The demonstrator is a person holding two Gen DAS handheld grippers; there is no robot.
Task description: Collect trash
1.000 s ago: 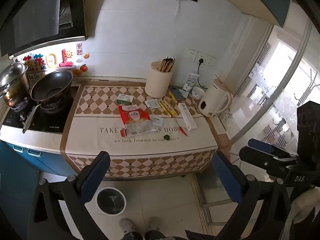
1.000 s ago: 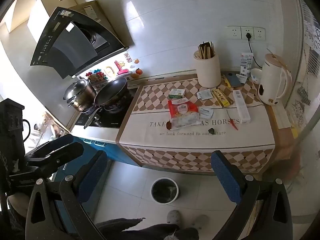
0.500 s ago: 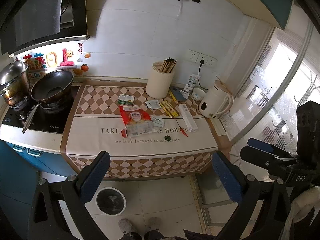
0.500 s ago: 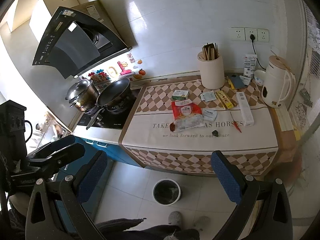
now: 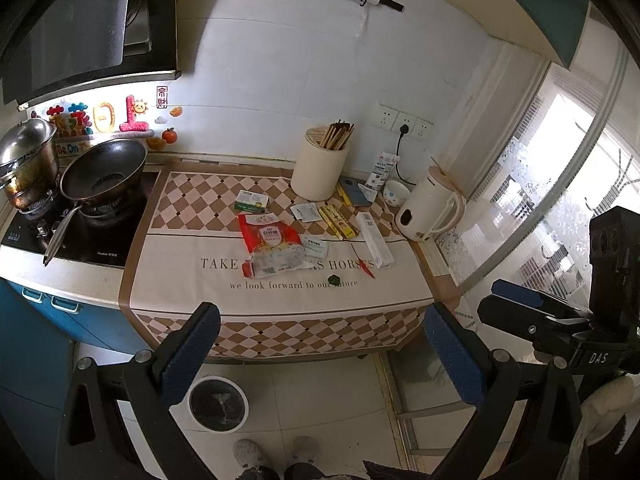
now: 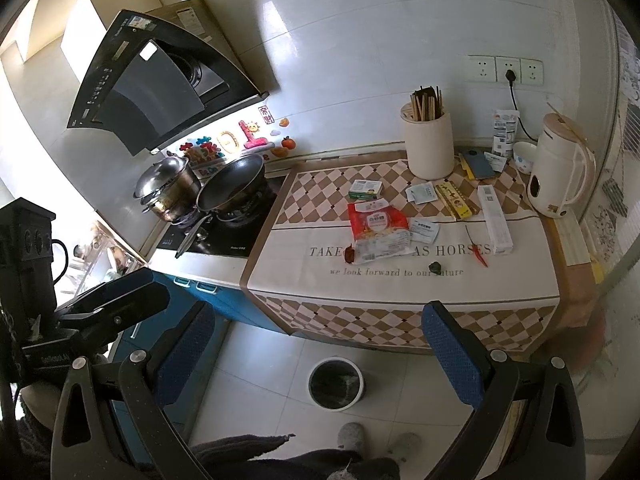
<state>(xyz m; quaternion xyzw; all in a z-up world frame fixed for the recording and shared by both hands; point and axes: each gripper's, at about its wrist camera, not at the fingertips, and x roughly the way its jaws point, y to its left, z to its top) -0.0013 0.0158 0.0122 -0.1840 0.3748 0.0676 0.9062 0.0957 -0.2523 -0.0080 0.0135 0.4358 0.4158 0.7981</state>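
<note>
Trash lies scattered on a chequered counter cloth (image 5: 180,280): a red snack bag (image 5: 272,246) (image 6: 378,236), a green-and-white box (image 5: 251,201) (image 6: 366,189), small white sachets (image 5: 306,212) (image 6: 420,193), yellow packets (image 5: 338,222), a long white box (image 5: 374,239) (image 6: 495,224), a red chilli (image 5: 366,268) (image 6: 478,252) and a dark scrap (image 5: 333,280) (image 6: 434,267). A white waste bin (image 5: 218,404) (image 6: 336,384) stands on the floor below. My left gripper (image 5: 320,354) and right gripper (image 6: 318,354) both hang open and empty, well back from the counter.
A wok (image 5: 102,172) and a steel pot (image 5: 26,160) sit on the hob at the left. A chopstick holder (image 5: 320,168), a phone (image 5: 354,191), a small bowl (image 5: 396,193) and a white kettle (image 5: 430,210) stand at the back right. A person's slippers (image 5: 276,454) show on the floor tiles.
Both views have drifted slightly; the counter sits a little farther off in each. Nothing on the counter has moved, and both grippers stay open.
</note>
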